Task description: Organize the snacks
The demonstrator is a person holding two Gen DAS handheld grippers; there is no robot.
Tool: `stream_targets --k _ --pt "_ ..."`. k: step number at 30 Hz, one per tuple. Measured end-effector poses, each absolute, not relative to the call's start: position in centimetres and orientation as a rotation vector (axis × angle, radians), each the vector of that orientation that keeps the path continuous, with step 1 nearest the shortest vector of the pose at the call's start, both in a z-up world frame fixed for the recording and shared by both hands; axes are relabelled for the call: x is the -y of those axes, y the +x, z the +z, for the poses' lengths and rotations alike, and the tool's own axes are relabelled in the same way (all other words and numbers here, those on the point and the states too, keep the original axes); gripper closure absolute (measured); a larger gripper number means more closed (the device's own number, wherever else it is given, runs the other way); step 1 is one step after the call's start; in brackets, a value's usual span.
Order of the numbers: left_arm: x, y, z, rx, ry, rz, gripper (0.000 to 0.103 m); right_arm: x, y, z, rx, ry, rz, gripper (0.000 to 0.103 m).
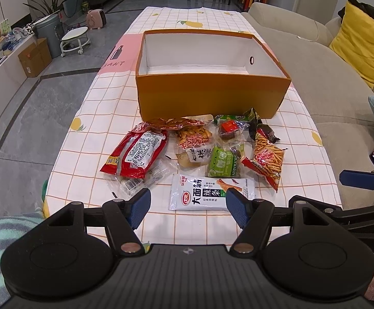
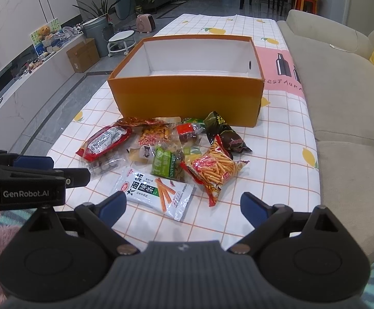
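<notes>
An open orange box (image 1: pixel 207 95) (image 2: pixel 187 97) with a white, empty inside stands on the table. Several snack packets lie in a pile in front of it: a white spicy-strip packet (image 1: pixel 207 193) (image 2: pixel 156 190) nearest me, a red packet (image 1: pixel 138 154) (image 2: pixel 104 140) at left, a green raisin packet (image 1: pixel 221 162) (image 2: pixel 166 163), a stick-snack bag (image 1: pixel 266 157) (image 2: pixel 217 167) at right. My left gripper (image 1: pixel 188 204) is open and empty, just short of the white packet. My right gripper (image 2: pixel 183 204) is open and empty, hovering near the same packet.
The table has a checked lemon-print cloth (image 1: pixel 104 108) (image 2: pixel 284 159). A beige sofa (image 1: pixel 323 77) (image 2: pixel 341 97) runs along the right side. The floor (image 1: pixel 19 118) drops off at left. The left gripper's body (image 2: pixel 27 180) shows at the right wrist view's left edge.
</notes>
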State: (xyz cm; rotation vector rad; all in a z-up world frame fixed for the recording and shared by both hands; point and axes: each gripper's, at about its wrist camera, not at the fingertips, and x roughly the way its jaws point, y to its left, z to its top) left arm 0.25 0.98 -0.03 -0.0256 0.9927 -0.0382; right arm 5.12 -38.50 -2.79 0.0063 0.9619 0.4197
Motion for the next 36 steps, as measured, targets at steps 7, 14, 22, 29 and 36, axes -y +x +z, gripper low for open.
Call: stream_targets --k 7,14,22,29,36 --pt "-1.04 0.25 0.01 -0.996 -0.032 -0.036 0.025 38.47 5.15 -2.77 -0.963 0.008 0.419 0.011" --pt "-1.20 0.25 -0.02 -0.998 -0.035 -0.035 0.025 38.46 5.17 -2.85 -0.964 0.005 0.419 0.011" --pt "-1.30 0.20 -0.03 -1.000 -0.042 -0.034 0.025 38.47 5.24 -2.84 -0.967 0.000 0.418 0.011" --pt "-1.33 0.20 0.02 -1.002 -0.044 -0.035 0.025 38.38 5.35 -2.88 -0.972 -0.002 0.417 0.011" --pt "-1.43 0.24 0.10 -1.001 -0.047 -0.033 0.025 38.25 5.32 -2.90 -0.975 -0.008 0.417 0.011"
